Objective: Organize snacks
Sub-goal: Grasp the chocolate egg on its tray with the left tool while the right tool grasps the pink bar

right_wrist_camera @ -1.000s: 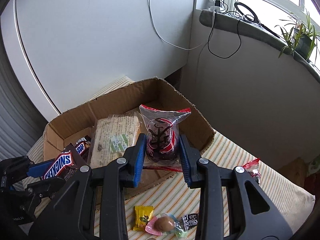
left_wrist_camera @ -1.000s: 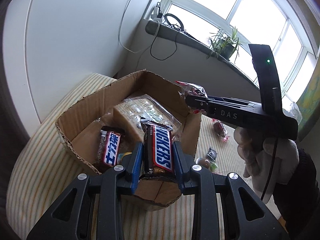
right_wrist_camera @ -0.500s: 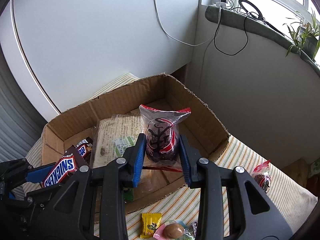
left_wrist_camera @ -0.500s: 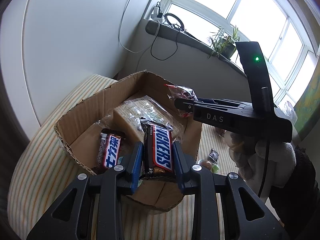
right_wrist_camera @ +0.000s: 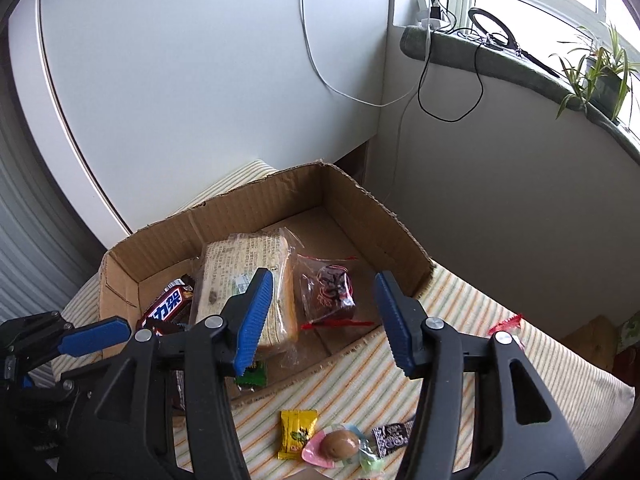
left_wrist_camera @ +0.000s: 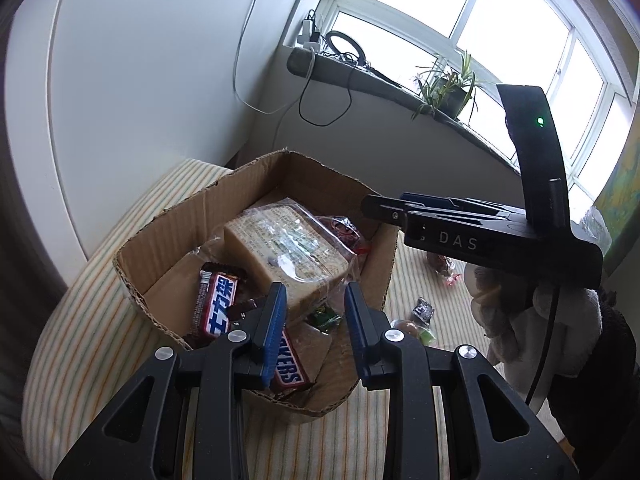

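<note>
Cardboard box [right_wrist_camera: 376, 216]: I see it open-topped, with torn brown edges, standing on a striped cloth [right_wrist_camera: 460, 344].
Snickers bar [left_wrist_camera: 290, 366]: brown wrapper, white-and-blue lettering "…KERS"; it lies in the box's near corner, just under my left gripper.
Second bar [left_wrist_camera: 218, 306]: brown wrapper, blue panel with white Chinese characters; it lies in the box beside the Snickers bar.
Cracker pack [right_wrist_camera: 250, 280]: pale block in clear film, fine print I cannot read; middle of the box.
Red-trimmed packet [right_wrist_camera: 330, 294]: clear bag with a dark snack and dark brushwork, on the box floor beside the cracker pack.
Loose sweets [right_wrist_camera: 340, 442]: yellow, pink and black wrappers on the cloth outside the box.
Left gripper [left_wrist_camera: 316, 330]: blue pads parted, nothing between them.
Right gripper [right_wrist_camera: 324, 320]: spread wide above the box, empty; its body reads "DAS".
</note>
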A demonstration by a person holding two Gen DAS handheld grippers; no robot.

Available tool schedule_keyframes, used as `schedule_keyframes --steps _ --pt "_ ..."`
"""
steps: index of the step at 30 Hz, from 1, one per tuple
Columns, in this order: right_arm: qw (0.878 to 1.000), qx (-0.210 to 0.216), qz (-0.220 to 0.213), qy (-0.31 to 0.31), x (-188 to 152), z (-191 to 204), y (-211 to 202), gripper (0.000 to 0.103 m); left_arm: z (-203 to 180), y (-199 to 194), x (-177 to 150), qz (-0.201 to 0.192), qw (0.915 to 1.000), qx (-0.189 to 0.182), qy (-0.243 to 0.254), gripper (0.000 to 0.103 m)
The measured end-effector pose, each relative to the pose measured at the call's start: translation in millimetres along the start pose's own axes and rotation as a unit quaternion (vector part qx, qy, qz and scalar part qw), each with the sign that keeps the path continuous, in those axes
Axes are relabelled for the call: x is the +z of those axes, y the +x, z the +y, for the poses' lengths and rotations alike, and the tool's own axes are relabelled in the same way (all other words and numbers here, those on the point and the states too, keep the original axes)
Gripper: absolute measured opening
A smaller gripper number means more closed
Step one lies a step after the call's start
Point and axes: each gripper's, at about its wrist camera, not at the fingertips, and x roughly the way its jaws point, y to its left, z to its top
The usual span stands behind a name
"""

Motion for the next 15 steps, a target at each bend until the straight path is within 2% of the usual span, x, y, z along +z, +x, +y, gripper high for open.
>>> schedule_keyframes --steps 2,5,8,11,14,15 --pt "1.0 -0.001 -0.003 0.005 -4.6 -5.5 -7.9 0.057 -1.6 -1.5 0.0 -0.002 1.0 -0.001 0.001 0.029" --pt "1.0 -0.006 -0.008 0.012 -12.4 -14.9 -19.8 0.064 -4.8 -3.4 -0.6 -0.005 1.0 -0.002 0.002 0.029" --pt "1.0 -0.007 -0.014 0.024 -21.7 -27.4 -34.9 0.064 -8.2 -6.2 -1.9 -0.008 0.9999 -0.007 0.002 0.029" --pt "0.999 -0.01 -0.02 0.045 -33.1 -42.4 -52.3 0.066 -14.9 -8.5 -4.6 -0.01 0.9998 -0.009 0.012 0.038" --pt "0.998 -0.016 -0.031 0.061 -50.1 -56.4 -72.7 0.077 -23.5 -12.2 -10.2 -0.011 0.9995 -0.014 0.025 0.04" --pt "0.997 -0.02 -0.032 0.065 -55.7 -59.5 -78.2 0.077 -25.5 -12.6 -11.7 -0.01 0.9995 -0.015 0.028 0.04"
